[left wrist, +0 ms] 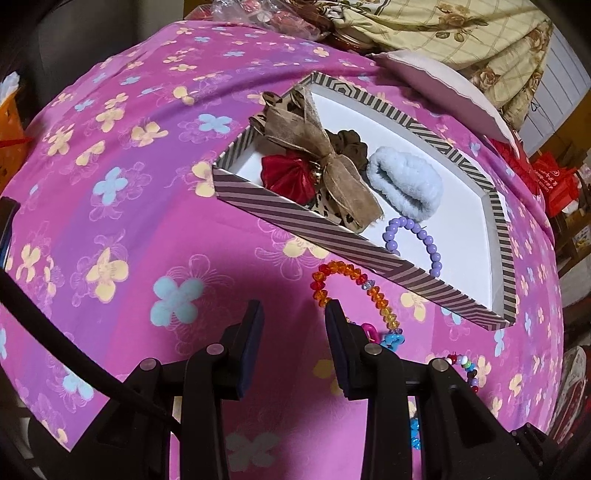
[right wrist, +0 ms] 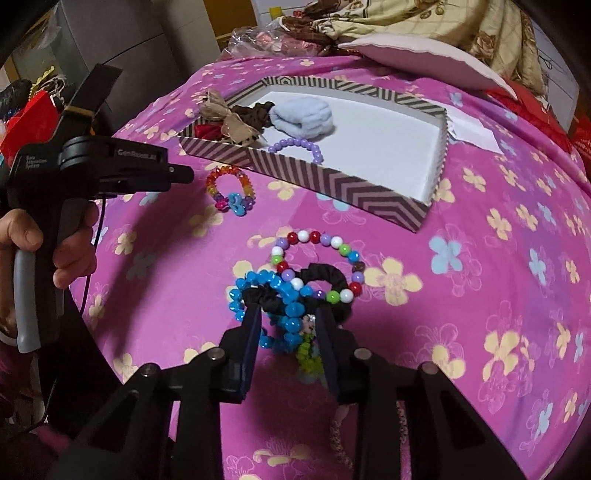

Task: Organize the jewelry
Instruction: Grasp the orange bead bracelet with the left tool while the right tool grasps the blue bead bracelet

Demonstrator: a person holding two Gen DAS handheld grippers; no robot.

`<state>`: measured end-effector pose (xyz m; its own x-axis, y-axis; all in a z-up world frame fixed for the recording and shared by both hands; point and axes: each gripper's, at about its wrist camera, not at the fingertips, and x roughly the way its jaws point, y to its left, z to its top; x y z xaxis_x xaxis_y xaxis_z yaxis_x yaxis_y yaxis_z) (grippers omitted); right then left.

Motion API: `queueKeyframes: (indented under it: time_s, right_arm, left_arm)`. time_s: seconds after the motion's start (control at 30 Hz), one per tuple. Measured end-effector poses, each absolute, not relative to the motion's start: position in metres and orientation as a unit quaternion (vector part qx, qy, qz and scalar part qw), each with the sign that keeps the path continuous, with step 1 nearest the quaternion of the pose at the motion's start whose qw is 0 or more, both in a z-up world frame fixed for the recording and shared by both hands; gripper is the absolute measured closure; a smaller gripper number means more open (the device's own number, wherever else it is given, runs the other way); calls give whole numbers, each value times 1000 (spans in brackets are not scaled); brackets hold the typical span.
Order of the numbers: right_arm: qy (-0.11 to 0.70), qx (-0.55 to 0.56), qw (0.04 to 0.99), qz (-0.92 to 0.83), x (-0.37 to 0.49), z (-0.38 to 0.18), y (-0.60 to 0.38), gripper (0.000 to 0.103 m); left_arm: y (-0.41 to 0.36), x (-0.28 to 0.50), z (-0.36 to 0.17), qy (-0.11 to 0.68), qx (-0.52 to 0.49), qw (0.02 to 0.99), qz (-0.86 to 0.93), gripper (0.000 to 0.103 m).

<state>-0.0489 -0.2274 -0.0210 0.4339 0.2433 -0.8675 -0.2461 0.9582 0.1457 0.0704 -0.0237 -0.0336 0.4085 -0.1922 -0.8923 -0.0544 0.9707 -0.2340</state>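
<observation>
A striped box (left wrist: 317, 232) (right wrist: 332, 182) holds a brown bow (left wrist: 332, 173), red and brown scrunchies, a pale blue fluffy band (left wrist: 406, 184) (right wrist: 304, 116) and a purple bead bracelet (left wrist: 413, 240) (right wrist: 299, 146). An orange-red crystal bracelet (left wrist: 354, 284) (right wrist: 231, 188) lies on the cloth in front of the box. My left gripper (left wrist: 295, 314) (right wrist: 177, 173) is open, just left of that bracelet. My right gripper (right wrist: 286, 317) is open over a pile: a blue bead bracelet (right wrist: 284, 306), a black scrunchie (right wrist: 332, 277) and a multicolour bead bracelet (right wrist: 314, 258).
A pink flowered cloth (left wrist: 110, 184) (right wrist: 480, 258) covers the table. A pink-white cushion (left wrist: 443, 85) (right wrist: 424, 59) and a beige flowered blanket (left wrist: 461, 33) lie behind the box. Red bags (left wrist: 554, 184) stand at the right. A paper slip (right wrist: 476, 136) lies beside the box.
</observation>
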Motion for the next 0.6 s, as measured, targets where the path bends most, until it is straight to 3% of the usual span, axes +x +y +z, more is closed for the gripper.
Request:
queueKeyframes:
  time_s: [0.23,0.43,0.47,0.53,0.6]
  right_arm:
    - [508,5,849,145,-44,-26,-228,72]
    - [500,4,852,155,-44,-27,-229,90]
    - [499,5,853,155,-44,-27,-229,93]
    - [495,4,854,157,-47,-23,-230,94]
    - [492,2,856,161,-49,-19,-229,94]
  left_arm:
    - [-33,83,-44,551,-106,827,-37,47]
    - [-44,90,-50,547,-92,831,-32,46]
    - [-45,91,-50,545,-88,833,-32,48]
    - [-48,91,-50,543,-80,835,-34,67]
    - [-47,91,-50,544,-80,834,-37,72]
